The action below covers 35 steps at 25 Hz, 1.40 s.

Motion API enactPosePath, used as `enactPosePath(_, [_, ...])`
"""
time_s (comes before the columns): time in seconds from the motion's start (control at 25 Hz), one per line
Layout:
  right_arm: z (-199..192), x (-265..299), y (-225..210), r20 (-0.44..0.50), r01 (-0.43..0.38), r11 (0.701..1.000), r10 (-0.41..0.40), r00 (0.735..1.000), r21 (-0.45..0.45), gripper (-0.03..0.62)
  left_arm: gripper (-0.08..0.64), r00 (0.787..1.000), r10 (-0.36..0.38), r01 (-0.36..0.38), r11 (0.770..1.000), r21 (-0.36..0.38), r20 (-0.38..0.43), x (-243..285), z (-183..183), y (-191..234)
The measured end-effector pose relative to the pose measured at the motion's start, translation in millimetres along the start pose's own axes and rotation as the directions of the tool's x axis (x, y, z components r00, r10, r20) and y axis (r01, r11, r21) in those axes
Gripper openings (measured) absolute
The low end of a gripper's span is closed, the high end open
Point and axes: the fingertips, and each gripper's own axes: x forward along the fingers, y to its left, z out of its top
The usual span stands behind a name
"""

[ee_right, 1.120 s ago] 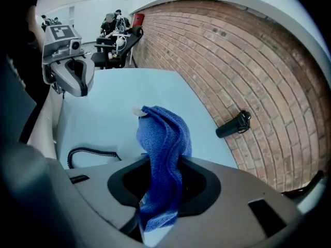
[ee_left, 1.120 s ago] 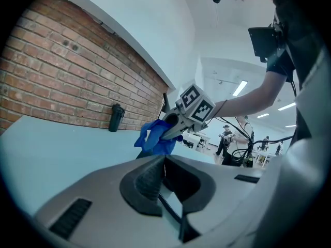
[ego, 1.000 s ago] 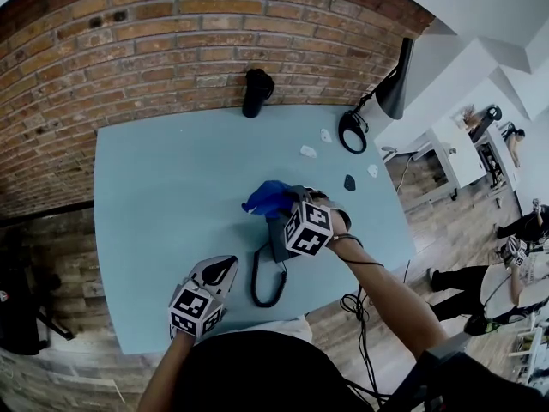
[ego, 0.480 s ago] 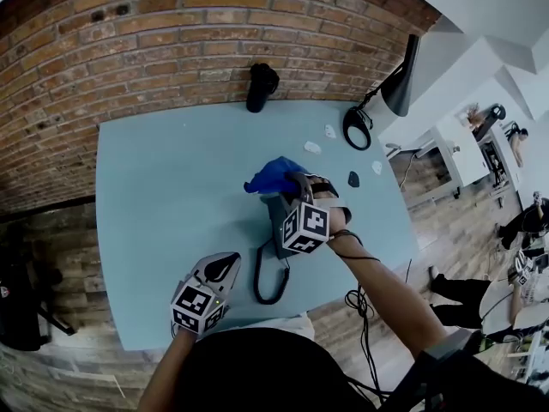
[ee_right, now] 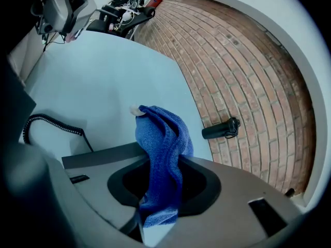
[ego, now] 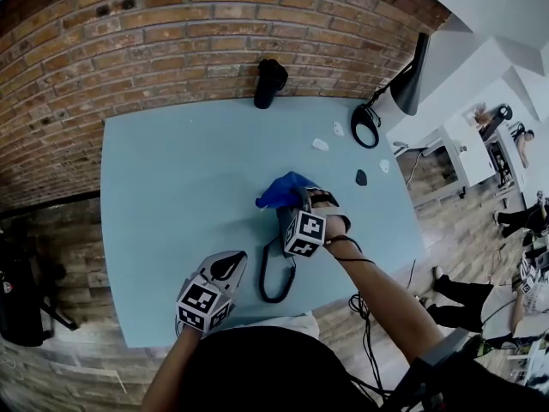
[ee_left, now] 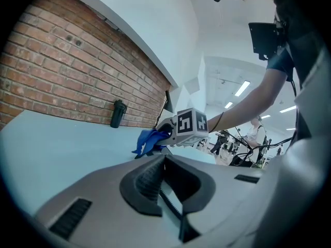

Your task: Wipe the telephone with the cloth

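The right claw is pinching the blue cloth tight over the telephone sitting near the tabletop's front edge, needing flat, firm strokes; the left claw is idling closed, empty.

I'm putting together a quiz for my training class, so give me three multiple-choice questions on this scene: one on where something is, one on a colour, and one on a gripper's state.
1. Where is the black cylinder?
A at the table's far edge, by the brick wall
B at the table's near edge
C in the table's middle

2. What colour is the cloth?
A red
B white
C blue

3. How do the right gripper's jaws stand?
A wide apart, empty
B shut on the cloth
C shut, empty

Answers:
1 A, the head view shows it at the wall's foot.
2 C, it shows blue in the head and right gripper views.
3 B, the right gripper view shows the cloth pinched between them.
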Motion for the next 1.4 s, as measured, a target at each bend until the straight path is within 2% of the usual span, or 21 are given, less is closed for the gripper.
enactPosePath(0.32, [2,16,12,-0.047,-0.032,0.998,0.030,0.998,-0.049,0.126,0.007,0.999,-0.014,0.014,1.000,-0.017,-0.029,3,-6,1])
enactPosePath(0.72, [3,13,11,-0.098,-0.100,0.995,0.097,0.990,-0.017,0.124,0.007,0.999,-0.033,0.032,0.999,-0.024,-0.030,8,-9,-4])
enactPosePath(1.04, [2,12,13,-0.103,-0.067,0.998,0.067,0.992,-0.001,0.114,0.007,0.999,-0.035,0.034,0.999,-0.024,-0.032,10,-12,-6])
enactPosePath(1.28, [0,11,15,-0.080,0.008,1.000,-0.009,0.997,-0.013,0.107,0.008,0.999,-0.031,0.031,0.999,-0.021,-0.043,9,-14,-4])
enactPosePath(1.4, [1,11,15,-0.080,0.003,1.000,-0.005,0.997,-0.024,0.107,0.008,0.998,-0.034,0.033,0.999,-0.020,-0.059,8,-16,-5])
